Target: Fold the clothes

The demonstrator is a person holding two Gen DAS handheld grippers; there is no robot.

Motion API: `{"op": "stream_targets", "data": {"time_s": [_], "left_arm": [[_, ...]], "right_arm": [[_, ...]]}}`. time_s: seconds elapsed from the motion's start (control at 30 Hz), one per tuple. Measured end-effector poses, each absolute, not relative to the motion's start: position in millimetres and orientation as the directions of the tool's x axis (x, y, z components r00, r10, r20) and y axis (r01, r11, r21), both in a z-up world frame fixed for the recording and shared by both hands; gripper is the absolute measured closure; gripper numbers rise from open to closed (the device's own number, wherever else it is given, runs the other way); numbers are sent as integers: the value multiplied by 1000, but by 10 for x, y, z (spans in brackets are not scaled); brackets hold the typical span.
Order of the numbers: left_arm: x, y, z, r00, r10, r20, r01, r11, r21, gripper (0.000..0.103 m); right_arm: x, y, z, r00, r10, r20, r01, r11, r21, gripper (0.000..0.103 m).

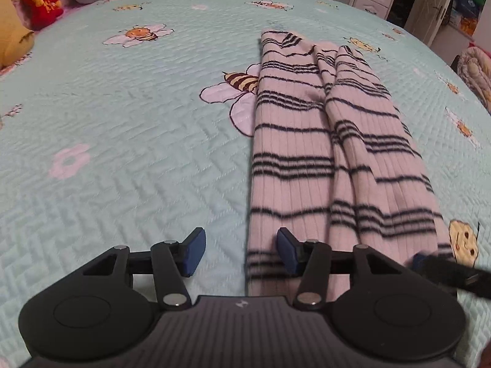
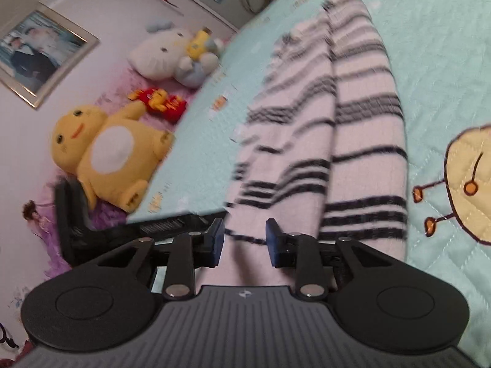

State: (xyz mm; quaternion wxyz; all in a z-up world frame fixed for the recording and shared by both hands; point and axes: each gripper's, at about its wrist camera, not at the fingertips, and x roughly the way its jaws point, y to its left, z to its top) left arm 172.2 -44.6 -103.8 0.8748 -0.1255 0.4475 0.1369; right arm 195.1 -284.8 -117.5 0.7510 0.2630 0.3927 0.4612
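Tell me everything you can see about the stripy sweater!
The sweater is pale pink with thin dark stripes in bunches, and looks like soft ribbed knit. It lies on the bedspread, folded into a long narrow strip with a crease down the middle. Its left edge is straight and covers part of a bee picture. The open left gripper sits at its near end, the open right gripper above it.
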Motion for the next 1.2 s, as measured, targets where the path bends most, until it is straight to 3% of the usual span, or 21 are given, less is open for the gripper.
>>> {"op": "stream_targets", "data": {"time_s": [0.2,0.27,0.33,0.67,0.77,1.0,1.1,1.17,1.2], "left_arm": [[1535,-582,-1091,546,141,-826,-360,930,-79,50],[1501,-596,-1098,543,143,-828,-370,925,-82,50],[1471,-604,-1072,538,143,-831,-376,923,-84,50],[1300,-826,-775,565,156,-811,-343,937,-59,50],[1285,-946,-676,577,155,-802,-322,946,-48,50],[1278,-1261,-431,628,88,-773,-252,963,-95,50],[1379,-1459,-513,639,62,-767,-190,979,-79,48],[1514,-1510,-779,572,83,-816,-194,980,-36,48],[1580,-1510,-940,527,94,-845,-203,979,-17,47]], "right_arm": [[1707,-2884,-1063,283,887,-365,-490,461,740,70],[1699,-2852,-1175,273,865,-421,-466,502,729,70],[1671,-2866,-1189,273,860,-431,-462,510,726,81],[1512,-2992,-1121,331,834,-443,-479,552,682,68],[1589,-2964,-1374,276,819,-504,-432,574,696,67],[1391,-3198,-1174,328,850,-412,-462,525,715,64],[1360,-3315,-1232,335,845,-417,-451,532,717,57],[1428,-3366,-1433,322,818,-477,-391,574,720,58],[1446,-3398,-1492,322,827,-460,-372,557,742,63]]}}
